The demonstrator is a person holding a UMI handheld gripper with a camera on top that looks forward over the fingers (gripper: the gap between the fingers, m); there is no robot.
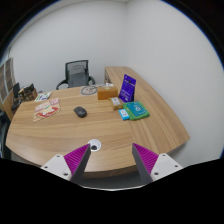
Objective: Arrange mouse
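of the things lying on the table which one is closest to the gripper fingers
The small white object at the table's near edge, just ahead of the open gripper. The black mouse and the books lie farther back.

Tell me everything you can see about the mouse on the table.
The mouse is a small, dark, rounded computer mouse, looking black and probably plastic. It lies flat on the bare wooden table, near the middle, with nothing touching it. A flat printed item lies to one side of it and a blue box to the other. It sits well beyond the hand-held gripper, whose fingers are open and empty. No cable or buttons can be made out.
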